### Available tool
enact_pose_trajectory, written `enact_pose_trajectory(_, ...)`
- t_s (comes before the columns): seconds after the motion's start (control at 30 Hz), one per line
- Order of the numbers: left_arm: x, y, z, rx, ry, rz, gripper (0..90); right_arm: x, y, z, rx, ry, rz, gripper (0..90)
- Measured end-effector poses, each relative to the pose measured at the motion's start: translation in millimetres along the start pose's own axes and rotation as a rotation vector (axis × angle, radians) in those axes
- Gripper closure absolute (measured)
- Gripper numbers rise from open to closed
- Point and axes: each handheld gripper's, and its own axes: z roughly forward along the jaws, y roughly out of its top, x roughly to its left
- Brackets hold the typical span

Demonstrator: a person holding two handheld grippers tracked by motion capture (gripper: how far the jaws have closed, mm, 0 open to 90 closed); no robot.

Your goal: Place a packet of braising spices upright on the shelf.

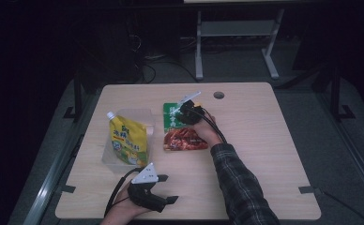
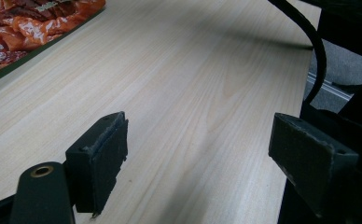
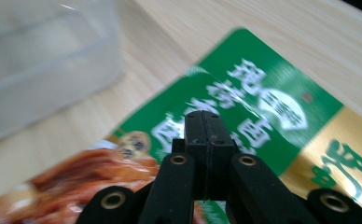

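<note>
green-red snack pkt [image 1: 184, 129] lying flat mid-table, edges free | R gripper [image 1: 188, 112] sitting over its green end, jaws pressed together, nothing seen btwn | clear tub [image 1: 124, 140] w/ yellow pouch [image 1: 127, 139] just L | L gripper [image 1: 163, 199] resting near front edge, jaws gaping wide, holding nothing | table [image 1: 255, 140] R side giving open room

A flat green-and-red food packet [image 1: 182, 129] is laid face up mid-tabletop [image 1: 264, 140], nearer the far edge, printed with white characters.
</note>
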Motion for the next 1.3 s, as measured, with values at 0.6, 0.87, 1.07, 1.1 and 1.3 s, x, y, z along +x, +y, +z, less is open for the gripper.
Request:
enact_pose_trajectory(0.6,1.5,-0.7,0.8,0.009,-0.003,-0.006,19.2,-14.5,-21.3,12.0,0.085,-0.034,0.036,90.0)
enact_pose_trajectory(0.87,0.9,-0.5,2.4,0.017,-0.003,-0.003,19.2,-5.7,-42.7,-11.4,0.092,-0.027,0.000,90.0)
enact_pose_trajectory(1.07,0.1,-0.5,4.0,0.021,-0.005,-0.005,19.2,5.9,-60.0,-31.6,0.108,-0.022,-0.036,90.0)
enact_pose_trajectory(1.1,-0.3,-0.4,4.2,0.020,-0.006,-0.007,19.2,7.1,-61.8,-33.8,0.112,-0.019,-0.039,90.0)
enact_pose_trajectory(1.3,-0.8,0.0,4.3,0.021,-0.008,-0.002,19.2,4.8,-66.5,-42.1,0.107,0.016,-0.030,90.0)
